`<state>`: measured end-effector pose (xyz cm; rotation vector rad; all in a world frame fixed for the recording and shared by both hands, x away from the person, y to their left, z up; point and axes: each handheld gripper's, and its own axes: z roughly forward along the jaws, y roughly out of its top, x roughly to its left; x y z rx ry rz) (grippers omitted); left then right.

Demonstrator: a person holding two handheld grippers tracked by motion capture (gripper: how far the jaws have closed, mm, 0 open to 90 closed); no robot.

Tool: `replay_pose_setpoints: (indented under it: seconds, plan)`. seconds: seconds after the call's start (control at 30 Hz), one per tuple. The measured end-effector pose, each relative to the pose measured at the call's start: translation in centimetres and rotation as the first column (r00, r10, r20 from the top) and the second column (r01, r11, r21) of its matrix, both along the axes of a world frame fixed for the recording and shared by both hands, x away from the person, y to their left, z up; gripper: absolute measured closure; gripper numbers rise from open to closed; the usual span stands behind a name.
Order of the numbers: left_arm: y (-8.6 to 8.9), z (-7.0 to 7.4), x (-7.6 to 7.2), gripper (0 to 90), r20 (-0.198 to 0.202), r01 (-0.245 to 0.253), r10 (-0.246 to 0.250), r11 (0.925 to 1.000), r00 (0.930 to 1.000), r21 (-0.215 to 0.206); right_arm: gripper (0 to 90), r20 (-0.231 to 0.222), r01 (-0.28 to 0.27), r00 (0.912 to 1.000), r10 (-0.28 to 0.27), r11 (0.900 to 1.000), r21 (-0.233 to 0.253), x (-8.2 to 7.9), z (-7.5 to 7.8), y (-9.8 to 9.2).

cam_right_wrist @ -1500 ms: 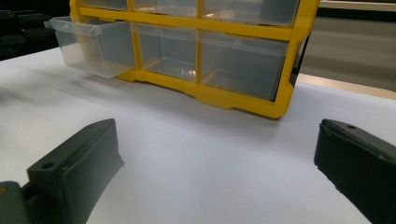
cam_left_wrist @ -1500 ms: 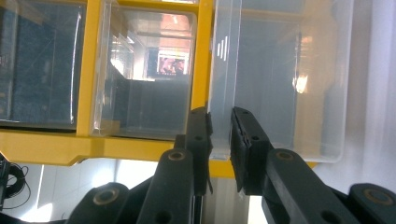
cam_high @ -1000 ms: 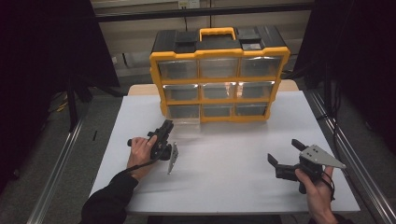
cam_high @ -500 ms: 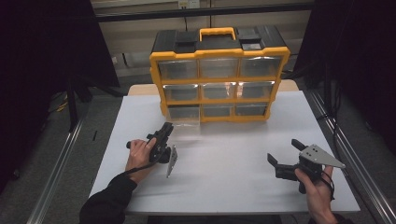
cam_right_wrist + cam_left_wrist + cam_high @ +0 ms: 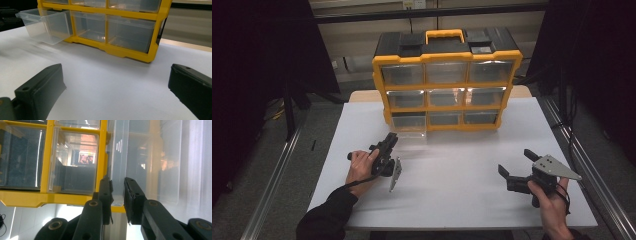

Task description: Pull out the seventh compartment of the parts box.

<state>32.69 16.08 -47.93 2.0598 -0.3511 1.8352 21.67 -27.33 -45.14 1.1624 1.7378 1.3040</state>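
A yellow organizer (image 5: 447,87) with clear drawers stands at the back of the white table (image 5: 452,175). Its bottom-left drawer (image 5: 409,133) is slid partway out. My left gripper (image 5: 390,141) reaches the drawer's front, rolled on its side. In the left gripper view the two jaws of the left gripper (image 5: 117,192) are closed on the clear front lip of the drawer (image 5: 118,157), beside the yellow frame (image 5: 47,195). My right gripper (image 5: 514,161) rests low at the table's right, jaws wide open and holding nothing. In the right gripper view, the right gripper (image 5: 116,72) faces the organizer (image 5: 125,52) and the pulled-out drawer (image 5: 45,25).
The other drawers sit closed in the frame. A black lid with a yellow handle (image 5: 444,35) tops the organizer. Metal rails (image 5: 274,185) run along both sides of the table. White tabletop stretches between the two grippers.
The left gripper has drawn slightly back toward the person, with the drawer's lip in it. The right gripper has stayed put.
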Motion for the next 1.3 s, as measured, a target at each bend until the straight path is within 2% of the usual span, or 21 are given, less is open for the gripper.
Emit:
replay_pose_setpoints:
  seconds: [0.23, 0.27, 0.3, 0.37, 0.4, 0.47, 0.53, 0.6, 0.63, 0.67, 0.83, 0.9, 0.93, 0.97, 1.0, 1.03, 1.07, 1.13, 1.17, 1.2, 1.3]
  plan:
    - [0.0, 0.1, 0.0, 76.9, -0.013, 0.001, -0.001, 0.9999, 0.9999, -0.013, 0.0, -0.001, -0.001, 1.0, 0.001, 1.0, -0.002, 0.0, 0.0, 0.0]
    - [-0.1, 0.1, 0.0, 75.9, -0.02, -0.006, 0.005, 0.9996, 0.9998, -0.027, 0.0, 0.0, -0.001, 1.0, 0.001, 1.0, -0.002, 0.0, 0.0, 0.0]
    - [-0.1, -0.1, 0.2, 75.9, -0.032, 0.01, -0.012, 0.9973, 0.9994, -0.073, 0.0, 0.0, -0.001, 1.0, 0.001, 1.0, -0.002, 0.0, 0.0, 0.0]
    - [-0.1, 0.1, 0.1, 70.7, -0.051, -0.016, 0.012, 0.9975, 0.9986, -0.068, 0.0, 0.001, -0.003, 1.0, 0.003, 1.0, -0.002, 0.0, 0.0, 0.0]
    - [-0.1, 0.1, 0.3, 67.3, -0.087, -0.022, 0.011, 0.9915, 0.9962, -0.128, 0.0, 0.001, -0.005, 1.0, 0.005, 1.0, -0.003, 0.0, 0.0, 0.0]
    - [-0.1, 0.3, 0.2, 63.1, -0.085, -0.037, 0.028, 0.993, 0.996, -0.112, 0.0, 0.0, -0.005, 1.0, 0.005, 1.0, -0.002, 0.0, 0.0, 0.0]
    - [-0.1, 0.1, 0.5, 60.4, -0.108, -0.02, 0.0, 0.9834, 0.9941, -0.18, 0.0, 0.0, -0.004, 1.0, 0.004, 1.0, -0.003, 0.0, 0.0, 0.1]
    - [-0.1, 0.3, 0.5, 51.2, -0.118, -0.044, 0.023, 0.9829, 0.9927, -0.179, 0.0, 0.0, -0.005, 1.0, 0.005, 1.0, -0.002, 0.0, 0.0, 0.1]
    - [-0.1, 0.2, 0.5, 51.2, -0.138, -0.049, 0.023, 0.9805, 0.9902, -0.191, 0.0, 0.0, -0.005, 1.0, 0.005, 1.0, -0.002, 0.0, 0.0, 0.1]
    - [-0.1, 0.4, 0.6, 46.7, -0.135, -0.043, 0.018, 0.9809, 0.9907, -0.19, 0.0, 0.001, -0.005, 1.0, 0.005, 1.0, -0.004, 0.0, 0.0, 0.1]
    - [-0.3, 0.4, 0.6, 29.5, -0.175, -0.064, 0.019, 0.9642, 0.9845, -0.257, 0.0, 0.001, -0.005, 1.0, 0.005, 1.0, -0.004, 0.0, 0.0, 0.1]
    - [-0.3, 0.6, 0.6, 22.9, -0.159, -0.06, 0.016, 0.9601, 0.9871, -0.273, 0.0, 0.0, -0.006, 1.0, 0.006, 1.0, -0.003, 0.0, 0.0, 0.1]
    - [-0.3, 0.7, 0.7, 18.6, -0.191, -0.091, 0.03, 0.9443, 0.9812, -0.316, 0.0, 0.003, -0.005, 1.0, 0.005, 1.0, -0.005, 0.0, 0.0, 0.1]
    - [-0.3, 0.7, 0.7, 16.9, -0.191, -0.091, 0.03, 0.9443, 0.9812, -0.316, 0.0, 0.003, -0.005, 1.0, 0.005, 1.0, -0.005, 0.0, 0.0, 0.1]
    - [-0.3, 1.0, 0.6, 15.1, -0.206, -0.127, 0.054, 0.9256, 0.9771, -0.357, 0.0, 0.0, -0.007, 1.0, 0.007, 1.0, -0.003, 0.0, 0.0, 0.1]
    - [-0.3, 1.1, 0.7, 12.7, -0.214, -0.13, 0.05, 0.9172, 0.9755, -0.377, 0.0, 0.001, -0.007, 1.0, 0.007, 1.0, -0.003, 0.0, 0.0, 0.1]
    - [-0.3, 1.1, 0.7, 11.6, -0.214, -0.13, 0.05, 0.9172, 0.9755, -0.377, 0.0, 0.001, -0.007, 1.0, 0.007, 1.0, -0.003, 0.0, 0.0, 0.1]
    - [-0.3, 1.2, 0.8, 10.0, -0.234, -0.147, 0.048, 0.8921, 0.9711, -0.427, 0.0, 0.002, -0.008, 1.0, 0.008, 1.0, -0.004, 0.0, 0.0, 0.1]
    - [-0.3, 1.3, 0.8, 9.3, -0.246, -0.157, 0.049, 0.8829, 0.968, -0.442, 0.0, 0.003, -0.005, 1.0, 0.005, 1.0, -0.005, 0.0, 0.0, 0.1]
    - [-0.3, 1.3, 0.8, 8.2, -0.246, -0.157, 0.049, 0.8829, 0.968, -0.442, 0.0, 0.003, -0.005, 1.0, 0.005, 1.0, -0.005, 0.0, 0.0, 0.1]
    - [-0.2, 1.6, 0.8, 6.4, -0.314, -0.214, 0.064, 0.8562, 0.9472, -0.47, 0.0, 0.004, -0.007, 1.0, 0.007, 1.0, -0.007, 0.0, 0.0, 0.1]
